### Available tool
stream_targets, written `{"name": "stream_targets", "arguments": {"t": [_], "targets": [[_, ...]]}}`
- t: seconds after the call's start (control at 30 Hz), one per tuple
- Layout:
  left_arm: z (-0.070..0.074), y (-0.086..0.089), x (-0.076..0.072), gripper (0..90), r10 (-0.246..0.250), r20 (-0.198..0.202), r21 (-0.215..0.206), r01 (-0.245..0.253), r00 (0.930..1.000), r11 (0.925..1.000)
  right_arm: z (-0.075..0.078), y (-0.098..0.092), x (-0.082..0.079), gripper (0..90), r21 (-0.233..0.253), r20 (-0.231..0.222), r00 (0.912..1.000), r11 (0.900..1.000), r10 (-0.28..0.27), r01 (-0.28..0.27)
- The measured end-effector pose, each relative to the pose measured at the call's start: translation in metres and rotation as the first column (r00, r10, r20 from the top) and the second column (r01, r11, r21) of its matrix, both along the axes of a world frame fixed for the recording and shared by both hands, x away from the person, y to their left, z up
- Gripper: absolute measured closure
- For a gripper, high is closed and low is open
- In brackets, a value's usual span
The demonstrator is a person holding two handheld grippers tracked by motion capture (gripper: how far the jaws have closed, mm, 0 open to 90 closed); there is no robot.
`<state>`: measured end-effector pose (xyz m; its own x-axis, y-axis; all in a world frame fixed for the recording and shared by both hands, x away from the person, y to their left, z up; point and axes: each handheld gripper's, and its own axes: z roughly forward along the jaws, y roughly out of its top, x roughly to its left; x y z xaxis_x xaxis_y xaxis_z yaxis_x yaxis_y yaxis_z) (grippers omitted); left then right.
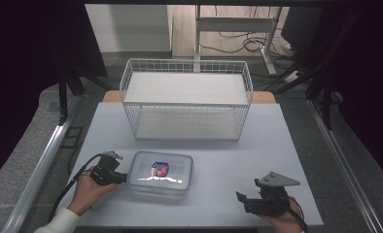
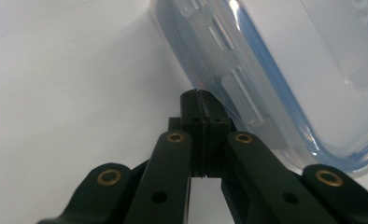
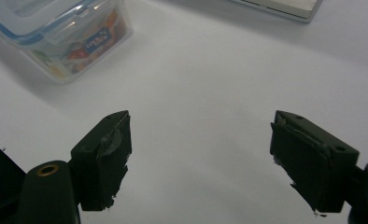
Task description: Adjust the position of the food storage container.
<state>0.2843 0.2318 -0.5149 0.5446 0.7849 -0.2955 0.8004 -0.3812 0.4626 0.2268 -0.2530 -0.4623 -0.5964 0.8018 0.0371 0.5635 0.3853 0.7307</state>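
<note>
A pale blue-grey counter [image 1: 277, 160] sits on grey carpeted floor [image 1: 19, 165], flanked by metal rails [image 1: 43, 160] and dark curtains [image 1: 29, 43], while beyond it stand a white wall [image 1: 126, 26] and a white desk frame [image 1: 238, 24] with tangled cables [image 1: 248, 46] underneath.

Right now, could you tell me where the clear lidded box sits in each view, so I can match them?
High view: box at lower centre-left, the left gripper at its left end.
Left gripper view: box at upper right, beside the shut jaws.
Right gripper view: box in the top left corner.
Shared landmark: its blue lid seal.
</note>
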Motion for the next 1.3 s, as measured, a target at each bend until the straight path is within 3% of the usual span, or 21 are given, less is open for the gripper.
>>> {"name": "stream_targets", "arguments": {"t": [0.4,0.5,0.63,0.8,0.83,0.9,0.97,1.07,1.2,1.3], "targets": [[0.001,-0.049,0.008,90.0,-0.092,-0.005,-0.051,0.091,0.9958,0.9945,-0.001,-0.001,0.001,20.9,-0.004,-0.001,1.0000,1.000,0.003,-0.003],[0.002,-0.067,0.010,90.0,-0.131,-0.004,-0.045,0.131,0.9914,0.9904,-0.001,-0.001,0.001,20.9,-0.003,0.001,1.0000,1.000,-0.001,0.001],[0.002,-0.078,0.011,90.0,-0.143,0.004,-0.047,0.143,0.9897,0.9885,-0.001,-0.001,0.001,20.9,-0.008,0.000,1.0000,1.000,0.005,-0.005],[0.004,-0.075,0.011,90.0,-0.145,0.010,-0.054,0.145,0.9894,0.9879,-0.001,-0.001,0.000,20.9,-0.003,-0.003,1.0000,1.000,0.007,-0.007],[0.010,-0.071,0.007,90.0,-0.132,0.043,-0.047,0.134,0.9903,0.9898,-0.002,-0.001,0.000,20.9,-0.006,-0.003,1.0000,1.000,0.006,-0.006],[0.014,-0.067,0.005,90.0,-0.129,0.059,-0.053,0.133,0.9898,0.9897,-0.002,0.000,0.000,20.9,-0.004,0.005,1.0000,1.000,0.004,-0.004],[0.025,-0.054,-0.004,90.0,-0.091,0.102,-0.068,0.098,0.9907,0.9929,-0.001,0.000,-0.001,21.0,0.005,0.019,0.9998,1.000,0.008,-0.009],[0.031,-0.046,-0.010,90.0,-0.068,0.119,-0.093,0.079,0.9906,0.9925,-0.002,0.001,0.000,21.1,0.021,0.017,0.9997,1.000,0.020,-0.020],[0.040,-0.033,-0.027,84.7,-0.033,0.177,-0.145,0.059,0.9837,0.9877,-0.007,0.003,0.002,21.0,0.038,-0.004,0.9991,0.998,0.043,-0.043],[0.039,-0.030,-0.033,81.0,-0.019,0.189,-0.150,0.048,0.9818,0.9876,-0.009,0.002,0.004,21.0,0.046,-0.007,0.9991,0.998,0.042,-0.041]]}}
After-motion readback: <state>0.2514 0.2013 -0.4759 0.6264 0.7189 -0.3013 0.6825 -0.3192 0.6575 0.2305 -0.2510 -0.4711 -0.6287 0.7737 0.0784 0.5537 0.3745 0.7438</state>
